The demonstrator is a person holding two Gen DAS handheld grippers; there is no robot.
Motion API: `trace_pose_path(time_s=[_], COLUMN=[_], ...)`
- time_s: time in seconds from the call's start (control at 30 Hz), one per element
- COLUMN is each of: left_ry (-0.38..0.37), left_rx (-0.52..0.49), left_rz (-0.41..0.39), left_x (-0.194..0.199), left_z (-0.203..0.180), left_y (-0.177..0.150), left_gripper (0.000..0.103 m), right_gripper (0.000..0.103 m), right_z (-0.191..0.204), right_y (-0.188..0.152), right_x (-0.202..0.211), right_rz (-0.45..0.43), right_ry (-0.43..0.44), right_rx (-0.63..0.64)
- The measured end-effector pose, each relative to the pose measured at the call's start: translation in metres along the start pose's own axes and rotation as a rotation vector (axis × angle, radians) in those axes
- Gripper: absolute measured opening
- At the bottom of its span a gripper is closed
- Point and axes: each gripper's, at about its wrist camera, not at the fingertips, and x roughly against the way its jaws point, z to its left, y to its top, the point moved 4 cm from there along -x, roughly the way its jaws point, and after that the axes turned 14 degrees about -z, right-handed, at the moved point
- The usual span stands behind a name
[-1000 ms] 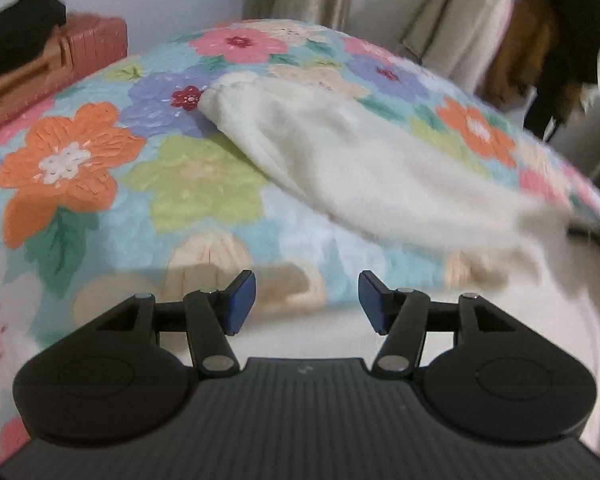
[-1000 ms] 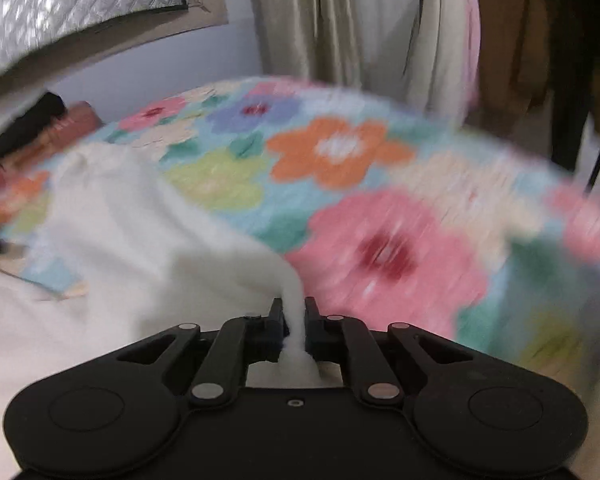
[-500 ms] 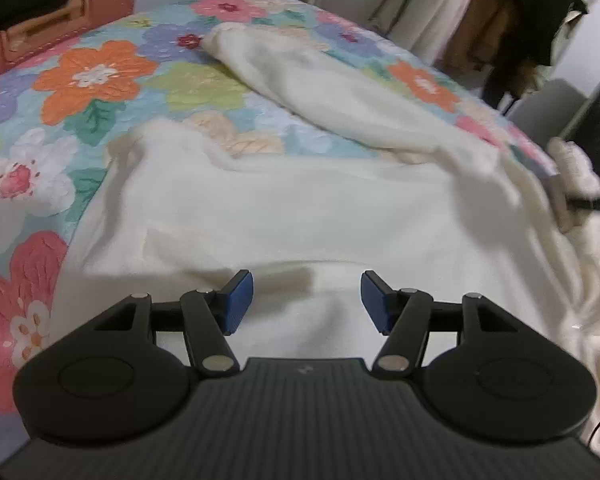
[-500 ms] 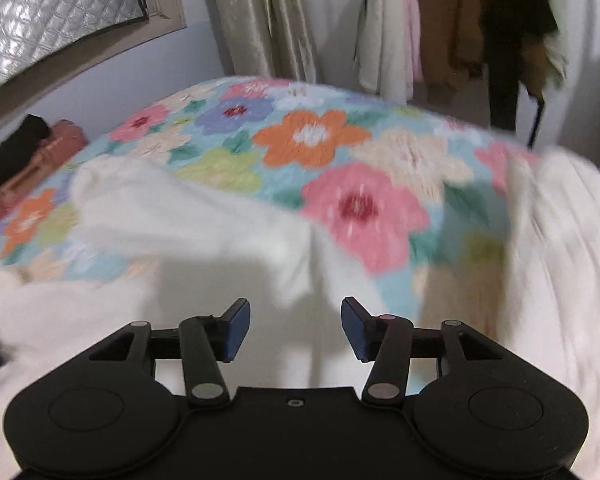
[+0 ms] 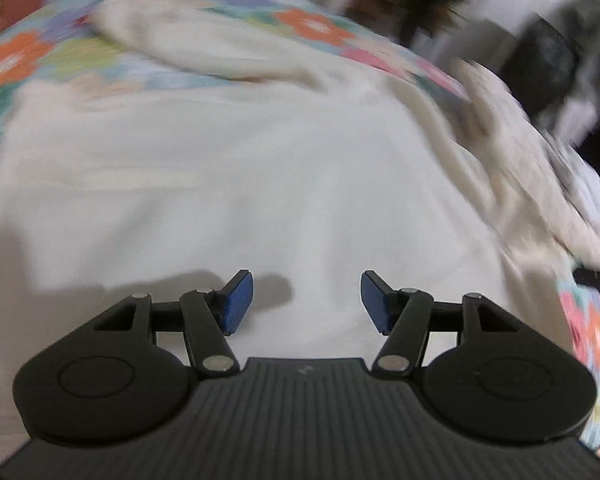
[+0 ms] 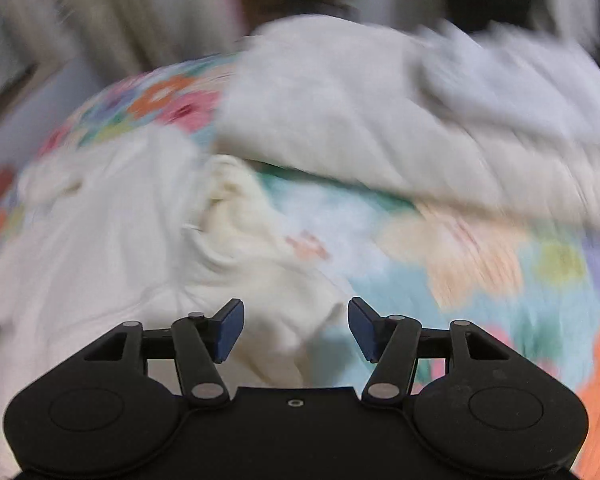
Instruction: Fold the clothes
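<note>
A cream-white garment (image 5: 240,168) lies spread on the flowered bedspread (image 5: 16,60), one sleeve (image 5: 188,40) stretched toward the far left. My left gripper (image 5: 306,300) is open and empty, just above the garment's body. My right gripper (image 6: 296,330) is open and empty over a bunched edge of the same garment (image 6: 236,216). Both views are motion-blurred.
A pile of pale grey and cream clothes (image 6: 400,112) lies on the bed beyond the right gripper; it also shows at the right in the left wrist view (image 5: 540,184). Hanging clothes (image 6: 112,20) and dark items (image 5: 548,64) stand past the bed's far edge.
The right gripper let go of the sleeve and opened, then swung right toward the clothes pile. The left gripper moved in over the garment's body, staying open.
</note>
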Motion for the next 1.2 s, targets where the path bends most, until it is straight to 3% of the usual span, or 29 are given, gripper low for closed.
trace_pose_path(time_s=[0.13,0.17,0.23,0.3,0.37,0.43,0.5,0.53,0.57,0.67,0.77,0.87,0.93,1.07,1.2], left_ry=[-0.067,-0.065,-0.057,-0.047,-0.047,-0.049,-0.039,-0.030,-0.023,-0.015,-0.023,-0.052,-0.070,-0.087,-0.052], left_rx=[0.001,-0.006,-0.023,-0.041,-0.027,-0.003,-0.001,-0.005,-0.012,-0.045,-0.045,-0.047,-0.013,0.040,0.040], left_rz=[0.083,0.096,0.106,0.110,0.103,0.094,0.075,0.062,0.053,0.045,0.050,0.052,0.051,0.063,0.048], left_x=[-0.011,-0.015,-0.020,-0.024,-0.026,-0.025,-0.025,-0.025,-0.026,-0.037,-0.041,-0.040,-0.040,-0.041,-0.031], left_z=[-0.025,-0.027,-0.031,-0.032,-0.030,-0.026,-0.024,-0.024,-0.023,-0.024,-0.020,-0.017,-0.011,0.000,0.008], left_y=[-0.028,-0.033,-0.041,-0.045,-0.044,-0.042,-0.037,-0.034,-0.032,-0.028,-0.029,-0.026,-0.023,-0.020,-0.012], left_gripper=[0.060,0.060,0.060,0.060,0.060,0.060,0.060,0.060,0.060,0.060,0.060,0.060,0.061,0.061,0.061], right_gripper=[0.064,0.066,0.082,0.080,0.032,0.020,0.018,0.018,0.018,0.020,0.026,0.044,0.051,0.052,0.052], right_z=[-0.036,-0.036,-0.035,-0.028,-0.011,0.014,0.035,0.044,0.040,0.011,-0.011,-0.014,0.002,0.037,0.077], right_y=[-0.009,-0.013,-0.020,-0.026,-0.030,-0.019,-0.008,-0.004,-0.006,-0.022,-0.030,-0.018,-0.009,0.008,0.012], right_x=[-0.006,-0.017,-0.043,-0.065,-0.082,-0.073,-0.054,-0.044,-0.048,-0.082,-0.096,-0.085,-0.073,-0.047,-0.052], right_rz=[-0.038,-0.035,-0.024,-0.016,-0.016,-0.117,-0.239,-0.291,-0.281,-0.154,-0.132,-0.097,-0.136,-0.227,-0.265], right_ry=[0.115,0.124,0.137,0.146,0.150,0.103,0.006,-0.052,-0.069,-0.095,-0.082,-0.119,-0.122,-0.124,-0.027], right_rx=[-0.324,-0.352,-0.386,-0.366,-0.269,-0.068,0.170,0.292,0.290,0.164,0.005,-0.101,-0.016,0.180,0.300])
